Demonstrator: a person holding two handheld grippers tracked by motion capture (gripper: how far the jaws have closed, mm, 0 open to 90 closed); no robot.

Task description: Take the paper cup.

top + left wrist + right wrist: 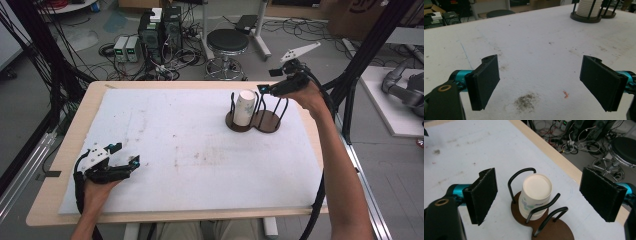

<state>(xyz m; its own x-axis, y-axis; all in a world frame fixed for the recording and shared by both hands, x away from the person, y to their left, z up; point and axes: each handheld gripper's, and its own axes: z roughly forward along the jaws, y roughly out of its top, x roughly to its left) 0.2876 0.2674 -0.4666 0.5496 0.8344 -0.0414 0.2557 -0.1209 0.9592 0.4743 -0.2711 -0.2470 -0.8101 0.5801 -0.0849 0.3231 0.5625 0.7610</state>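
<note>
A brown double cup holder (267,123) with black wire hoops stands at the table's far right. Its left bay holds an upside-down white paper cup (244,106); the right bay is empty. My right gripper (267,81) hovers open just above and behind the holder. In the right gripper view the cup (536,192) sits below, between my right gripper's (538,185) spread jaws, with the holder (556,231) under it. My left gripper (126,154) rests open near the front left of the white mat (190,150), holding nothing. The left gripper (540,77) faces bare mat, with the ribbed cup stack (587,7) far off.
The mat carries dirty smudges (526,101) and a small orange speck (566,94). Beyond the table's far edge are a black stool (227,42), computer boxes (160,30) and tangled cables on the floor. Black frame posts (367,50) rise at the right.
</note>
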